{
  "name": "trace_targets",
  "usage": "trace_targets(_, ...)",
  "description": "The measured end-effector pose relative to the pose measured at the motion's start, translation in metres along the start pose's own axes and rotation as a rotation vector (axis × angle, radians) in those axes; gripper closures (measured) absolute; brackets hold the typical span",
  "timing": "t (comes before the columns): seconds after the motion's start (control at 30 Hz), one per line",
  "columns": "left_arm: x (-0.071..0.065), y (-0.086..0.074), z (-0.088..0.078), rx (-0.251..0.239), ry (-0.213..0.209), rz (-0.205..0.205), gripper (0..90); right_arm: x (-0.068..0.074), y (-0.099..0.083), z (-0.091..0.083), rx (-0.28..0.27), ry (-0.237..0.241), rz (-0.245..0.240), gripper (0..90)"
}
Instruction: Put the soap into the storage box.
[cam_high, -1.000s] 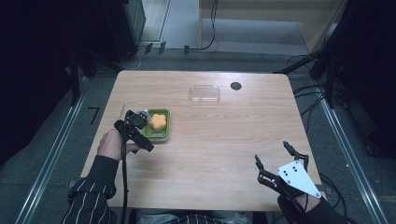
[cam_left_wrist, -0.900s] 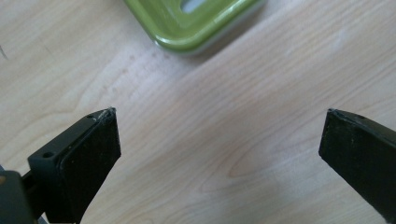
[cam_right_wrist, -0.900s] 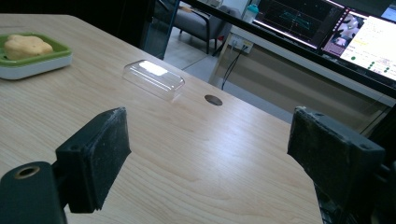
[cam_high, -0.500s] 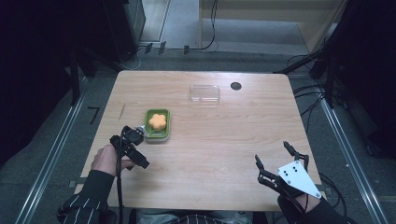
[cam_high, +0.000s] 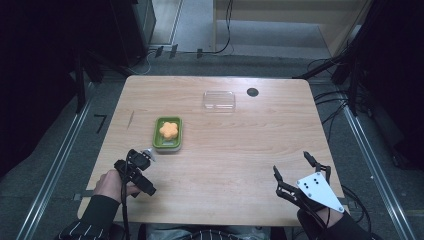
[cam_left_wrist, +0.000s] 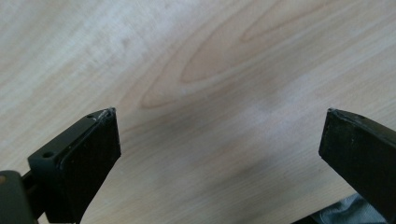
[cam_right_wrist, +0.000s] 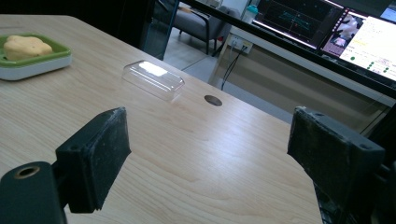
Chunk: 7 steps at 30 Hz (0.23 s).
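The orange soap (cam_high: 169, 129) already sits in the green dish (cam_high: 167, 144) just ahead of the left gripper (cam_high: 146, 156), both grippers' jaws apart and empty, so the clear lid (cam_right_wrist: 153, 79), well beyond the right gripper (cam_right_wrist: 205, 154), probably still needs fitting.

Green tray (cam_high: 156, 135) with white base, orange flower-shaped piece (cam_high: 169, 130), clear lid (cam_high: 219, 100), light wood-grain desk (cam_high: 235, 150), black claws.
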<state>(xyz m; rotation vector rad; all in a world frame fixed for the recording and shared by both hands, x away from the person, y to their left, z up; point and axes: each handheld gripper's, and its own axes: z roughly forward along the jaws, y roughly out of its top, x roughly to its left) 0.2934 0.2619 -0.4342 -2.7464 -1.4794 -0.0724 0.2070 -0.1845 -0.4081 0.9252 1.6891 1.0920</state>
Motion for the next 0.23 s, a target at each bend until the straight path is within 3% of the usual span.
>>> trace_targets(0.23,-0.0003,-0.0025,0.0057,-0.007,-0.007,0.001,0.0,-0.0018,-0.0012,-0.0009,-0.003,-0.006,0.009,13.4)
